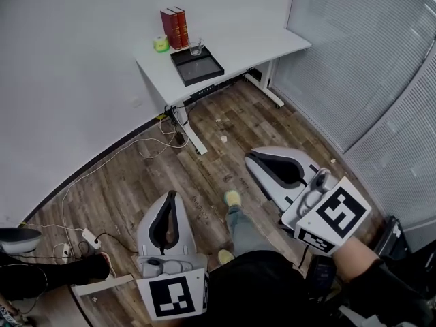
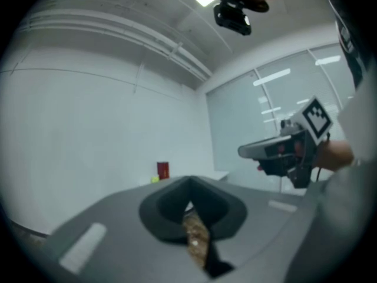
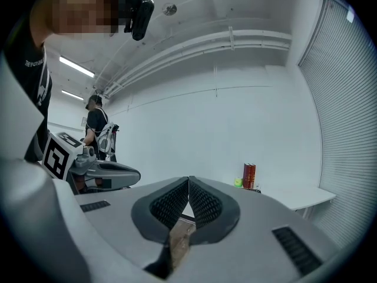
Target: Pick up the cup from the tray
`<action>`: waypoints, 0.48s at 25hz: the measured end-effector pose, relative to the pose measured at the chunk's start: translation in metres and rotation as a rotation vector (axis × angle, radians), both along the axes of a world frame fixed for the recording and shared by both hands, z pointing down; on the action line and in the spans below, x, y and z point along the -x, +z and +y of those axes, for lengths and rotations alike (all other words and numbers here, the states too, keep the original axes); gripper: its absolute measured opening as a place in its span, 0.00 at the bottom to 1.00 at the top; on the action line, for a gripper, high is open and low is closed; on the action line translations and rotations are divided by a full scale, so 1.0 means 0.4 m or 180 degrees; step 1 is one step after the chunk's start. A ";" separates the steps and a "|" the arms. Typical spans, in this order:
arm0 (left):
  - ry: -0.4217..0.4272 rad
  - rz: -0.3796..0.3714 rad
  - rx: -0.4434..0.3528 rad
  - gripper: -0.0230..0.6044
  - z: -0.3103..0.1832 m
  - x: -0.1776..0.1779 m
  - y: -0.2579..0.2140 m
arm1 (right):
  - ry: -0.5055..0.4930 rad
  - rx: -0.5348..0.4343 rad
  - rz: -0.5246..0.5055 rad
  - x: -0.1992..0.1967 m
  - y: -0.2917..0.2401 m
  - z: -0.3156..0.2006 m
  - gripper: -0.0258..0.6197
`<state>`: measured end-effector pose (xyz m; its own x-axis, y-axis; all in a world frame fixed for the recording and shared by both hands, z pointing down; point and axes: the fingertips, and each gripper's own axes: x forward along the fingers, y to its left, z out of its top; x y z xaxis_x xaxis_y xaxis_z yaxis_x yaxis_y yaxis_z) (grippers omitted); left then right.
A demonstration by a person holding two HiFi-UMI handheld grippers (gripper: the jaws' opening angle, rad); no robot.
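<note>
A clear glass cup (image 1: 196, 47) stands at the far right corner of a black tray (image 1: 199, 69) on a white table (image 1: 252, 46), far ahead of me. Both grippers are held low over the wooden floor, well short of the table. My left gripper (image 1: 172, 196) is shut with nothing in it, and its tips meet in the left gripper view (image 2: 189, 186). At the right, my right gripper (image 1: 249, 158) is also shut and empty, its ribbed pads (image 3: 177, 202) pressed together. The cup is too small to make out in either gripper view.
Two red books (image 1: 174, 27) and a green object (image 1: 161, 43) stand behind the tray. Cables (image 1: 146, 145) and a power strip (image 1: 90, 238) lie on the floor at the left. Window blinds (image 1: 368, 53) line the right side. Another person (image 3: 97, 131) stands in the background.
</note>
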<state>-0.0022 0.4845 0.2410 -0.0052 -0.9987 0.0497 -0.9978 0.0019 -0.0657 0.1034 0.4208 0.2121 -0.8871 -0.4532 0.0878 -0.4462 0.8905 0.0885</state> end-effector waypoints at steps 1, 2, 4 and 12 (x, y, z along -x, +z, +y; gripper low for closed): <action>0.0010 -0.0043 -0.0001 0.03 -0.003 0.002 -0.002 | 0.0002 0.0002 -0.0012 0.001 0.000 -0.002 0.07; 0.0011 -0.0064 -0.0004 0.03 -0.004 0.005 -0.003 | 0.0006 0.0001 -0.0025 0.001 0.000 -0.004 0.07; -0.0007 -0.0046 -0.0014 0.03 -0.009 0.010 -0.007 | 0.0014 0.0004 -0.0050 0.002 -0.001 -0.009 0.07; 0.0045 -0.0245 -0.0022 0.03 -0.076 0.019 -0.011 | -0.0002 0.0026 -0.0094 0.018 0.010 -0.081 0.07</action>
